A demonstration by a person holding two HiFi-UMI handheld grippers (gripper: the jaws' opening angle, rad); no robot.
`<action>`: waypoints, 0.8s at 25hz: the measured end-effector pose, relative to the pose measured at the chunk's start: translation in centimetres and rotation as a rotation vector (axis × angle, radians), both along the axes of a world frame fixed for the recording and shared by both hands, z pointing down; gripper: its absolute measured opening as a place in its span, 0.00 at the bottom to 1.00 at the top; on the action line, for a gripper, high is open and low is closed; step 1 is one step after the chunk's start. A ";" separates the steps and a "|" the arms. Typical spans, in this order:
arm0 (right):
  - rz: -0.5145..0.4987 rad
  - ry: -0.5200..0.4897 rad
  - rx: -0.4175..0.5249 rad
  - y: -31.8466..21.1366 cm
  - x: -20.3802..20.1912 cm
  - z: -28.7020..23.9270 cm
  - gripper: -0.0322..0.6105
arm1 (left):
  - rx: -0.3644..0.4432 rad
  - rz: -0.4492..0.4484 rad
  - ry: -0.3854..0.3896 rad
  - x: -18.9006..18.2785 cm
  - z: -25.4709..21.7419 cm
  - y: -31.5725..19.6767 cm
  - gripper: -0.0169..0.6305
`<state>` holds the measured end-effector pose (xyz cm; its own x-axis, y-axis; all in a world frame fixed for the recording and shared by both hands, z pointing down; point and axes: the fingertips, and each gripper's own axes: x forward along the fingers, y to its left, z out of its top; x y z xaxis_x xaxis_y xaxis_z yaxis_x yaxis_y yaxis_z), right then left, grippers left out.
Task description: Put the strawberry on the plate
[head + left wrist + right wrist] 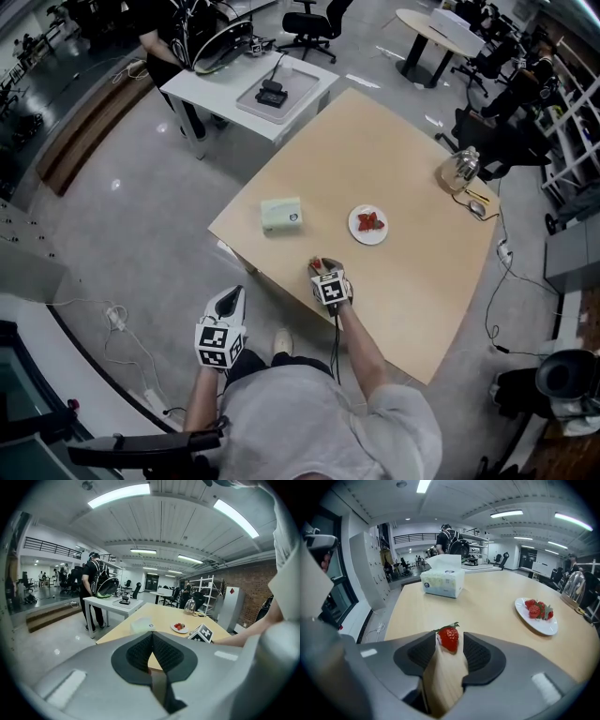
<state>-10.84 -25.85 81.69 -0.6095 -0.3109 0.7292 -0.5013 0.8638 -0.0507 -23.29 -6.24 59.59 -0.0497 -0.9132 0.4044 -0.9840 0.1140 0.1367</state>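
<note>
A red strawberry [449,638] with a green top stands on the wooden table [412,281] near its front edge, between the fingertips of my right gripper [450,640]. The jaws stand apart and a gap shows beside the fruit on its right. In the head view the same strawberry [316,263] sits just ahead of the right gripper [323,266]. The white plate [361,235] lies farther in and to the right, with a few strawberries [371,221] on it. My left gripper [232,295] hangs off the table's near edge, shut and empty.
A pale green tissue box [281,214] lies left of the plate. A glass dome [457,171] stands at the table's far right corner by a cable. Beyond is a white table [225,94] with a tray, and a person [169,37] stands by it.
</note>
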 end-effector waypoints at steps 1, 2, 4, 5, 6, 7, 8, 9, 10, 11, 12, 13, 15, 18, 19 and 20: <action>-0.002 0.001 -0.004 0.0 -0.1 0.1 0.35 | -0.001 -0.002 -0.002 0.0 0.0 0.0 0.06; -0.005 0.002 -0.006 -0.1 -0.2 0.2 0.35 | -0.001 -0.004 -0.003 -0.1 0.0 -0.1 0.06; -0.014 0.006 -0.004 -0.1 -0.4 0.4 0.35 | -0.003 -0.009 -0.005 -0.2 -0.1 -0.1 0.06; -0.018 0.007 -0.003 -0.1 -0.5 0.5 0.35 | -0.004 -0.010 -0.005 -0.2 -0.1 -0.1 0.06; -0.021 0.009 -0.003 -0.2 -0.5 0.6 0.35 | -0.005 -0.012 -0.006 -0.2 -0.1 -0.2 0.06; -0.025 0.011 -0.001 -0.2 -0.5 0.6 0.35 | -0.006 -0.013 -0.007 -0.2 -0.1 -0.3 0.06; -0.031 0.014 0.006 -0.4 -0.6 0.6 0.35 | -0.006 -0.013 -0.008 -0.2 0.0 -0.4 0.06; -0.034 0.016 0.014 -0.5 -0.7 0.6 0.34 | -0.007 -0.013 -0.009 -0.3 0.0 -0.5 0.06; -0.035 0.017 0.021 -0.7 -0.8 0.6 0.34 | -0.006 -0.013 -0.010 -0.3 0.1 -0.6 0.06; -0.035 0.018 0.026 -0.8 -0.8 0.7 0.32 | -0.006 -0.013 -0.010 -0.3 0.1 -0.7 0.06; -0.033 0.020 0.028 -0.9 -0.8 0.7 0.31 | -0.006 -0.013 -0.010 -0.3 0.1 -0.8 0.06; -0.032 0.024 0.026 -0.9 -0.8 0.7 0.31 | -0.006 -0.013 -0.010 -0.3 0.1 -0.9 0.06; -0.029 0.031 0.017 -0.7 -0.6 0.5 0.31 | -0.006 -0.015 -0.011 -0.3 0.1 -1.0 0.06; -0.031 0.017 0.015 -0.8 -0.8 0.7 0.30 | -0.004 -0.013 -0.014 -0.3 0.0 -1.2 0.06; -0.029 0.014 0.012 -0.9 -0.7 0.7 0.30 | -0.002 -0.012 -0.015 -0.3 0.0 -1.3 0.06; -0.023 0.010 0.007 -1.0 -0.7 0.7 0.30 | 0.000 -0.011 -0.016 -0.2 -0.1 -1.4 0.06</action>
